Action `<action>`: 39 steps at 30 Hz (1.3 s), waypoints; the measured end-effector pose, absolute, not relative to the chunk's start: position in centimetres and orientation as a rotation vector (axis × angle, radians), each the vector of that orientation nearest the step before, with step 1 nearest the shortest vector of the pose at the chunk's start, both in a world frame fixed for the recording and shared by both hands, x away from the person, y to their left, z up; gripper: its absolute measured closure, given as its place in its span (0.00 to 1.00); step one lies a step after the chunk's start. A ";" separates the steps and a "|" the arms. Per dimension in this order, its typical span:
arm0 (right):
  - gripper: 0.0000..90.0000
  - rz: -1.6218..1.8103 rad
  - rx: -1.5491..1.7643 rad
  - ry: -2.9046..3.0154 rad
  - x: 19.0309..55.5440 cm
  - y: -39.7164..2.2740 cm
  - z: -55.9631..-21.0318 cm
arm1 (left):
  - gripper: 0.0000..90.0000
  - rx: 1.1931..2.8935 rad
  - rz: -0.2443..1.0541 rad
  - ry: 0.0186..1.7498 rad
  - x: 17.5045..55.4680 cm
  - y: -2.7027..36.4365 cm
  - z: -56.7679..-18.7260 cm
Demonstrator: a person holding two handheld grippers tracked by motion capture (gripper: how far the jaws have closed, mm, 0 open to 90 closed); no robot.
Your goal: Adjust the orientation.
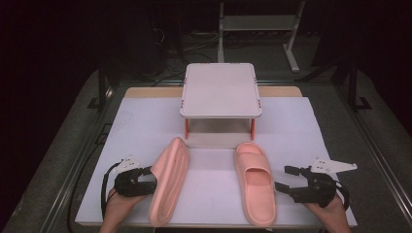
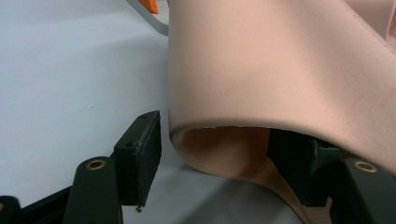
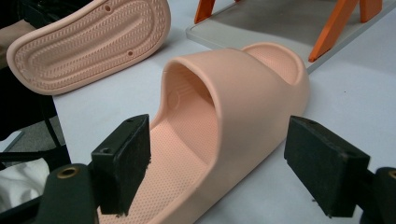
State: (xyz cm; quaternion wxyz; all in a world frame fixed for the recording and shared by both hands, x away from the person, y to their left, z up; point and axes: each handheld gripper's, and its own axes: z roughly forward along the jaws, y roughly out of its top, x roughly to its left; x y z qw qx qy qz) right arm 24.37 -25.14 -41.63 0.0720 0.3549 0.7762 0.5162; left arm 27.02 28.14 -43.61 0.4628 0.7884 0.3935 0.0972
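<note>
Looking down from the high view, I have a white sheet (image 1: 214, 145) covering the table, its near edge running along the bottom of the frame right under my two hands, so there is little room to pull back. At upper centre stands a small white stand (image 1: 221, 90) on orange legs, and the open stretch of sheet lies between it and the two slippers, with more bare sheet at the far left and far right.

My left gripper (image 1: 145, 178) sits at lower left of the high view, against the left slipper (image 1: 170, 179). That slipper is tipped up on its side, sole facing right (the ribbed tread shows plainly at upper left of the right gripper view (image 3: 88, 42)). In the left gripper view one jaw is tucked under the strap (image 2: 280, 70), inside the opening, while the other stands outside it at lower left with a sliver of sheet between pad and strap; the jaws straddle the strap edge, and I cannot tell whether the inner pad presses on it.

My right gripper (image 1: 287, 178) is at lower right, jaws wide apart and clamping nothing. The right slipper (image 1: 255, 182) lies flat, sole down, toe pointing up the frame toward the stand. Both slippers are matte salmon pink, thick-soled, with a dimpled footbed (image 3: 182, 140).
</note>
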 end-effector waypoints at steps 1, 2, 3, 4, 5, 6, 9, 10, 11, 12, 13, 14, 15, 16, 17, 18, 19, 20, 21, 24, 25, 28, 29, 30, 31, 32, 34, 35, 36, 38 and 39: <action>0.25 1.544 1.069 2.334 24.4 -25.1 -41.6 | 0.39 1.936 0.239 0.961 27.0 28.0 -43.5; 0.25 1.541 1.069 2.335 24.4 -25.0 -41.6 | 0.39 1.936 0.239 0.961 27.0 28.0 -43.5; 0.25 1.539 1.068 2.337 24.4 -25.0 -41.6 | 0.39 1.935 0.241 0.955 26.9 27.7 -43.4; 0.25 1.537 1.066 2.337 24.4 -25.0 -41.6 | 0.39 1.934 0.244 0.954 26.9 27.6 -43.4; 0.25 1.533 1.065 2.338 24.5 -24.9 -41.7 | 0.39 1.934 0.244 0.954 26.9 27.6 -43.4; 0.25 1.531 1.066 2.338 24.5 -24.9 -41.7 | 0.38 1.935 0.245 0.950 26.9 27.5 -43.3; 0.25 1.523 1.065 2.346 24.5 -24.8 -41.7 | 0.39 1.936 0.249 0.938 26.8 27.1 -43.2; 0.25 1.521 1.066 2.347 24.5 -24.8 -41.7 | 0.38 1.936 0.249 0.938 26.8 27.1 -43.2; 0.25 1.519 1.063 2.348 24.5 -24.7 -41.7 | 0.39 1.934 0.248 0.938 26.8 27.0 -43.1; 0.25 1.519 1.063 2.348 24.5 -24.7 -41.7 | 0.39 1.937 0.249 0.935 26.8 26.9 -43.1; 0.25 1.517 1.060 2.351 24.5 -24.7 -41.7 | 0.39 1.935 0.252 0.936 26.8 26.9 -43.0; 0.25 1.516 1.060 2.351 24.6 -24.7 -41.7 | 0.39 1.936 0.253 0.931 26.8 26.8 -43.0; 0.25 1.515 1.062 2.351 24.6 -24.6 -41.7 | 0.39 1.933 0.256 0.926 26.8 26.6 -43.0; 0.25 1.515 1.062 2.351 24.6 -24.6 -41.7 | 0.39 1.933 0.256 0.926 26.8 26.6 -43.0; 0.25 1.515 1.065 2.351 24.6 -24.6 -41.7 | 0.39 1.929 0.261 0.922 26.7 26.4 -42.9; 0.25 1.515 1.065 2.351 24.6 -24.6 -41.7 | 0.39 1.929 0.261 0.922 26.7 26.4 -42.9; 0.25 1.513 1.065 2.352 24.6 -24.5 -41.7 | 0.39 1.922 0.269 0.920 26.6 26.2 -42.9; 0.25 1.513 1.065 2.352 24.6 -24.5 -41.7 | 0.39 1.922 0.269 0.920 26.6 26.2 -42.9; 0.25 1.513 1.062 2.352 24.6 -24.5 -41.7 | 0.39 1.921 0.272 0.918 26.6 26.1 -42.9; 0.25 1.509 1.062 2.352 24.6 -24.4 -41.7 | 0.39 1.918 0.281 0.915 26.6 25.8 -42.9; 0.25 1.508 1.063 2.353 24.6 -24.4 -41.7 | 0.39 1.916 0.277 0.914 26.7 25.7 -42.9; 0.25 1.510 1.064 2.350 24.6 -24.4 -41.7 | 0.39 1.914 0.292 0.905 26.7 25.2 -42.8; 0.25 1.510 1.064 2.350 24.6 -24.4 -41.7 | 0.39 1.914 0.292 0.905 26.7 25.2 -42.8; 0.25 1.511 1.064 2.349 24.6 -24.4 -41.7 | 0.39 1.913 0.294 0.906 26.7 25.0 -42.8; 0.25 1.510 1.065 2.349 24.6 -24.4 -41.7 | 0.39 1.915 0.299 0.906 26.8 24.9 -42.8; 0.27 1.514 1.067 2.350 24.6 -24.4 -41.7 | 0.38 1.919 0.304 0.913 26.9 24.7 -42.9; 0.29 1.522 1.062 2.352 24.6 -24.4 -41.7 | 0.37 1.919 0.312 0.916 27.0 24.6 -42.9; 0.29 1.524 1.066 2.350 24.6 -24.5 -41.7 | 0.36 1.908 0.325 0.932 27.1 24.5 -43.0; 0.30 1.529 1.069 2.348 24.6 -24.5 -41.6 | 0.36 1.908 0.325 0.932 27.1 24.5 -43.0; 0.30 1.531 1.069 2.349 24.6 -24.5 -41.6 | 0.36 1.897 0.331 0.934 27.2 24.4 -43.0; 0.31 1.531 1.068 2.350 24.6 -24.5 -41.6 | 0.35 1.896 0.332 0.932 27.3 24.3 -42.9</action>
